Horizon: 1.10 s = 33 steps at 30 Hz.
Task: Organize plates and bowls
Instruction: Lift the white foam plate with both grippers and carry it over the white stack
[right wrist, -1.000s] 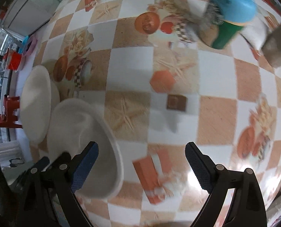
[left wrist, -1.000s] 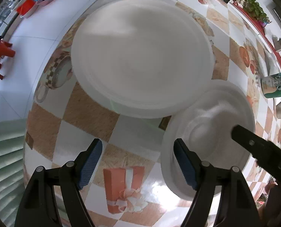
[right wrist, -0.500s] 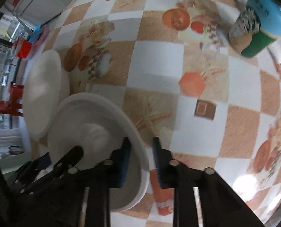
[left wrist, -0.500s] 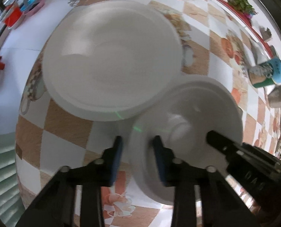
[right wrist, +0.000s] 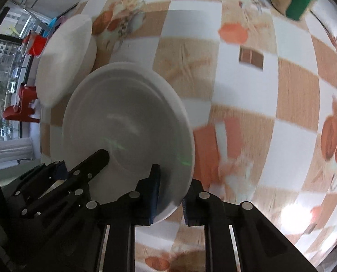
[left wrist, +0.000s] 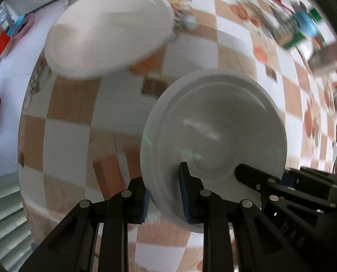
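A: Left claw (left wrist: 165, 195) is clamped on the near rim of the white bowl (left wrist: 216, 140), one pad inside the wall, one outside. Its jaws are closing the last bit with the rim between them.

B: And the right?

A: Right claw (right wrist: 169, 195) is pinched tight on the same bowl (right wrist: 127, 124), on the opposite rim. In the left wrist view its black finger pokes into the bowl from the lower right.

B: Why both on one bowl?

A: My read: a rim pinch from one side lets a bowl tip. Two opposed pinches keep it level for a carry.

B: Where is the bowl right now?

A: Mouth up, over the checkered bench (left wrist: 77, 117), between the two claws. Can't tell if the base touches the cloth or is just clear of it; both views are motion-blurred.

B: Destination?

A: Likely the big white plate (left wrist: 109, 29) further back on the bench, apart from the bowl, with a strip of cloth between them. In the right wrist view the plate (right wrist: 64, 56) sits beyond the bowl's far-left edge. Nesting the bowl on the plate would fit the task, but that's a guess.

B: Anything else out there?

A: A green can with a blue lid (left wrist: 302, 30) at the far edge of the bench, well clear of the bowl. Red stool (right wrist: 24, 104) on the floor past the bench.

B: Risk?

A: Smooth glazed rim, narrow pads. If either hand leads, the bowl could twist in the grip.
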Available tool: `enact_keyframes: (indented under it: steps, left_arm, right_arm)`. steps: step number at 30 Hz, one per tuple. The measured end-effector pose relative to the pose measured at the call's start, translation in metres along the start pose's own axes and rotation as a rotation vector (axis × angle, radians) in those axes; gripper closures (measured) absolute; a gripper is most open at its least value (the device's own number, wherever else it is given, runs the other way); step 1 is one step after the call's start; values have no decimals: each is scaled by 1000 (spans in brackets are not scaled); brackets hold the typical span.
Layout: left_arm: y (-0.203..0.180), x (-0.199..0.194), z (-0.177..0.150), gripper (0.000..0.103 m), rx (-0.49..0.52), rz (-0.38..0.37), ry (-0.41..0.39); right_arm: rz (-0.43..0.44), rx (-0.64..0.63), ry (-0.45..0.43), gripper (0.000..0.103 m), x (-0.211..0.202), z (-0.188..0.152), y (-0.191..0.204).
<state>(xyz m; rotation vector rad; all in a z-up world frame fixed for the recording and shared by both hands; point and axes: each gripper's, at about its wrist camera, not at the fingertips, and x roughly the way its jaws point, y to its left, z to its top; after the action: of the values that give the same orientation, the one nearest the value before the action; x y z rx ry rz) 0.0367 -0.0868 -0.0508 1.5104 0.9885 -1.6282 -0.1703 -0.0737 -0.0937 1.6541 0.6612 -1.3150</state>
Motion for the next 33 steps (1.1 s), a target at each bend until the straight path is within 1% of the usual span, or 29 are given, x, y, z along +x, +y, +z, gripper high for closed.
enact_keyframes:
  steps: [2,4,6,8,10,11,12,13,15,16,17,18,19,20,22,25,26,27,28,33]
  left_arm:
    - [-1,1,-17,76,17,-11,21]
    - [0,2,-31,75,14,0,34]
    - [2,1,-36,72,10,2,30]
    - [4,1,-36,65,11,7,28]
    - [7,1,-36,61,20,16,19]
    - [17,-2,-24,59,21,16,17]
    - [17,-1,-22,59,27,12,17]
    - [15,1,-21,58,37,-4,14]
    - [9,1,-20,58,76,1,5]
    - [3,2,-20,64,107,6,11]
    - [-4,1,-20,64,121,18,11]
    - [-6,0,-22,64,125,26,11]
    - [-5,-1,-27,64,121,17,15]
    - [-8,-2,-28,67,116,11,18]
    - [-10,-4,-33,67,107,2,23]
    - [-9,-15,-51,67,113,19,12]
    - [-20,-21,-44,67,117,24,9]
    - [-20,-26,-46,67,117,23,7]
    - [-18,-32,-41,67,116,19,6]
    - [-36,-60,-63,67,162,2,4]
  right_arm:
    - [-3,-9,19,84,4,-13,1]
    - [12,-3,37,84,7,-29,0]
    - [14,0,55,84,10,-42,0]
    - [17,-7,77,84,13,-58,-4]
    - [21,-1,82,84,12,-65,-6]
    - [23,3,79,84,11,-66,-6]
    - [21,-3,85,84,11,-70,-6]
    - [21,0,84,84,11,-71,-6]
    - [15,-12,87,84,8,-71,-1]
    - [12,-18,88,84,6,-67,0]
    - [10,-17,87,84,3,-72,1]
    - [6,-14,87,84,4,-73,3]
    - [3,-10,88,84,7,-69,15]
    - [-5,-3,87,84,6,-71,15]
    - [0,15,72,84,-2,-77,16]
    - [17,13,63,84,-11,-83,15]
    - [18,12,61,84,-13,-85,15]
    - [17,-5,68,84,-16,-86,15]
    - [22,0,61,84,-21,-88,14]
    - [46,21,40,84,-46,-100,7]
